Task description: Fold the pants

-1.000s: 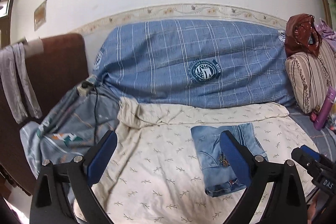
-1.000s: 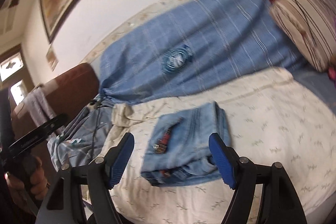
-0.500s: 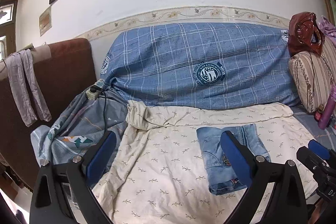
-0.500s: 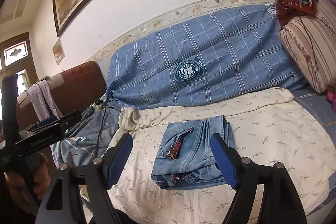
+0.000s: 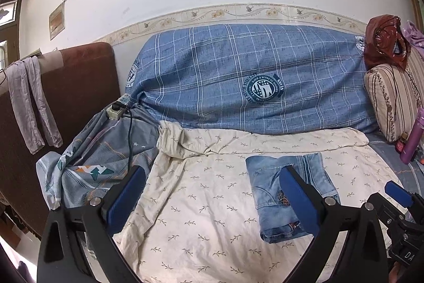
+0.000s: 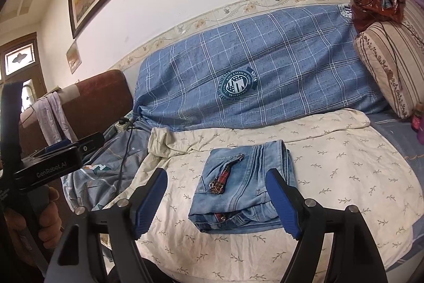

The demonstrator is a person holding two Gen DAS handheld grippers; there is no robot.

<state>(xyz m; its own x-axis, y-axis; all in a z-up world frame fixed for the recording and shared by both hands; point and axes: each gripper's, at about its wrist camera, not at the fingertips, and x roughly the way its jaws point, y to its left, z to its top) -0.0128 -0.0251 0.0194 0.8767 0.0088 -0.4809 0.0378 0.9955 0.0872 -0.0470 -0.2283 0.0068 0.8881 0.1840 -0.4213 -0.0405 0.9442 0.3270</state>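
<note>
1. Denim pants (image 5: 288,192) lay folded into a compact rectangle on the cream leaf-print sheet (image 5: 201,206) in the left wrist view; the left claw (image 5: 212,200) hung above the bed, spread wide and holding nothing.
2. Denim pants (image 6: 238,187) sat between the right claw's (image 6: 217,203) parted blue fingers (image 6: 282,203), apart from them; a dark keychain (image 6: 224,177) rested on top.

Both grippers are wide open and holding nothing: left gripper (image 5: 212,192), right gripper (image 6: 217,198). Looks like they're raised, hard to tell.
</note>
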